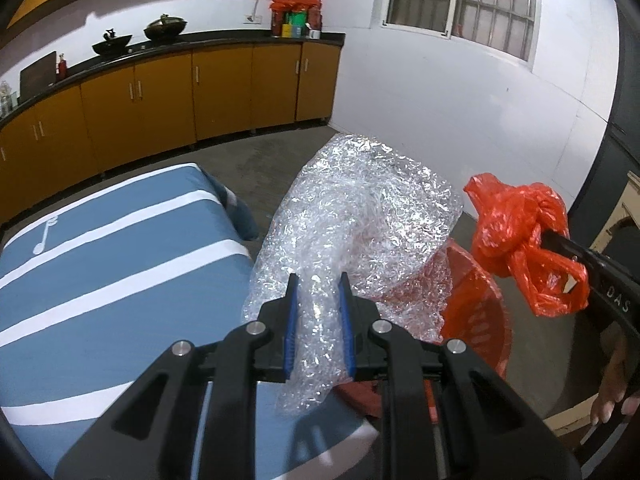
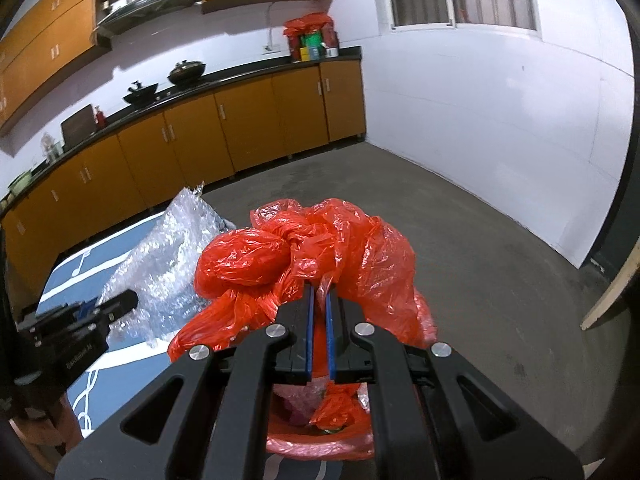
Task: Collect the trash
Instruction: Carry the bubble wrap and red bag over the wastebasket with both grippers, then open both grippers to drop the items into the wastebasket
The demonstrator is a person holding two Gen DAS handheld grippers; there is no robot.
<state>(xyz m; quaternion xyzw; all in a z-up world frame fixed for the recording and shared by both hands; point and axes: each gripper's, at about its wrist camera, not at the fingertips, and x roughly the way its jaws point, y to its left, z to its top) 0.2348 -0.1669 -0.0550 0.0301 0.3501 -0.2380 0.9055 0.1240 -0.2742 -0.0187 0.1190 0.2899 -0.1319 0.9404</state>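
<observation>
My left gripper (image 1: 318, 284) is shut on a big crumpled sheet of clear bubble wrap (image 1: 360, 216) and holds it up past the table's right edge, over a red plastic basket (image 1: 480, 312). My right gripper (image 2: 319, 292) is shut on a knotted red plastic bag (image 2: 304, 256), held in the air above the red basket (image 2: 320, 448), which holds some pink and red trash. In the left wrist view the red bag (image 1: 520, 236) hangs to the right of the bubble wrap. The bubble wrap (image 2: 168, 264) and left gripper (image 2: 108, 304) show at the left of the right wrist view.
A table with a blue cloth with white stripes (image 1: 100, 272) lies to the left. Orange kitchen cabinets (image 1: 160, 100) with a black counter and woks (image 1: 164, 28) line the far wall. Grey floor (image 2: 460, 232) and a white wall lie to the right.
</observation>
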